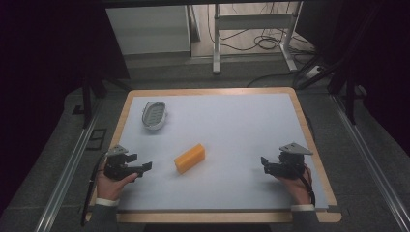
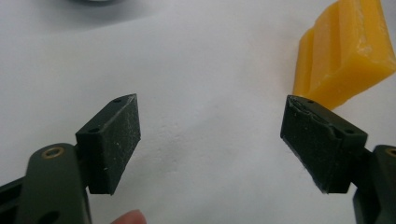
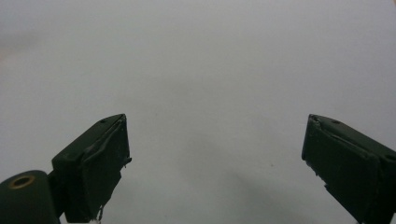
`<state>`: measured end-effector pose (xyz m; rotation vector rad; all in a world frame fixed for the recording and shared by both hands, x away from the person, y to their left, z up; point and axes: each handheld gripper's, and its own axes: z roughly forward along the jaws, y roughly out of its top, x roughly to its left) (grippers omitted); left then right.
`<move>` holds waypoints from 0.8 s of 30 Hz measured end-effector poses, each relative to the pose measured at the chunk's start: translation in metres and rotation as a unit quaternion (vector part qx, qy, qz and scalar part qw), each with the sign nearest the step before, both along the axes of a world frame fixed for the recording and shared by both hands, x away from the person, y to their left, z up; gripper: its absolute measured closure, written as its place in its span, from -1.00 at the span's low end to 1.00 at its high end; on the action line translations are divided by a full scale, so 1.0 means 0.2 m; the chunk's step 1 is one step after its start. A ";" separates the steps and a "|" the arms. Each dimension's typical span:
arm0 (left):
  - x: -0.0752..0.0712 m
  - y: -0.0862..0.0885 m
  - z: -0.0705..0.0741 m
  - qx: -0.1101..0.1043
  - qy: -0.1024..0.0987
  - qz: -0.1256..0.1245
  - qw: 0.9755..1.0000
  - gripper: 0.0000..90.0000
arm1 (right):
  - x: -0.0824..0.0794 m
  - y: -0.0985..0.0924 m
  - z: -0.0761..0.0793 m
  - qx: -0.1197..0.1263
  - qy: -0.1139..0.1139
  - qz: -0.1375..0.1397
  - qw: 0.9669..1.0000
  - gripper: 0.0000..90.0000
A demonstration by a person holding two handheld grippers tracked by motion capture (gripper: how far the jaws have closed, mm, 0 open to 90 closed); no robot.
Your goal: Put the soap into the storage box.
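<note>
At the near edge of the desk (image 1: 270, 121): both hands rest low, a gripper in each, jaws pointing inward toward the middle.
Left gripper (image 1: 145, 167): jaws released, spread wide, nothing between them; bare desk shows in the gap in the left gripper view.
Right gripper (image 1: 265, 163): jaws released too, wide apart over bare desk, holding nothing.
Yellow block (image 1: 189, 158): lies flat on the desk between the two grippers, untouched by either.
Direction from the left jaws: the block (image 2: 343, 53) sits just ahead and off to the right of the right-hand jaw, not yet inside the gap.
Long axis: slanted, near end toward the left jaws, far end angling away toward the back right of the desk.
Nearer hand: the left, close beside the block; the right is well apart from it.
Likely call: the left jaws need to shift right and square up across the block's narrow width.
Beyond the left jaws: a small oval dish (image 1: 154, 115) stands well past the block, toward the far left.
</note>
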<state>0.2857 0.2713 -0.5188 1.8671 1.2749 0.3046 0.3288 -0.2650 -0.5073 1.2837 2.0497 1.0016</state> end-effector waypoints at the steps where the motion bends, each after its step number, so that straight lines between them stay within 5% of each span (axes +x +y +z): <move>1: 0.00 0.00 0.00 0.003 0.000 0.000 1.000 -0.53 | 0.00 -0.01 0.00 0.001 0.000 0.001 1.000 -0.82; 17: -0.03 -0.01 0.02 0.023 -0.001 0.006 1.000 -0.44 | 0.00 0.01 -0.08 -0.024 0.029 0.009 0.999 -0.80; 24: -0.03 -0.04 0.04 0.021 -0.006 0.004 1.000 -0.48 | -0.03 0.00 -0.03 -0.013 0.012 0.016 1.000 -0.79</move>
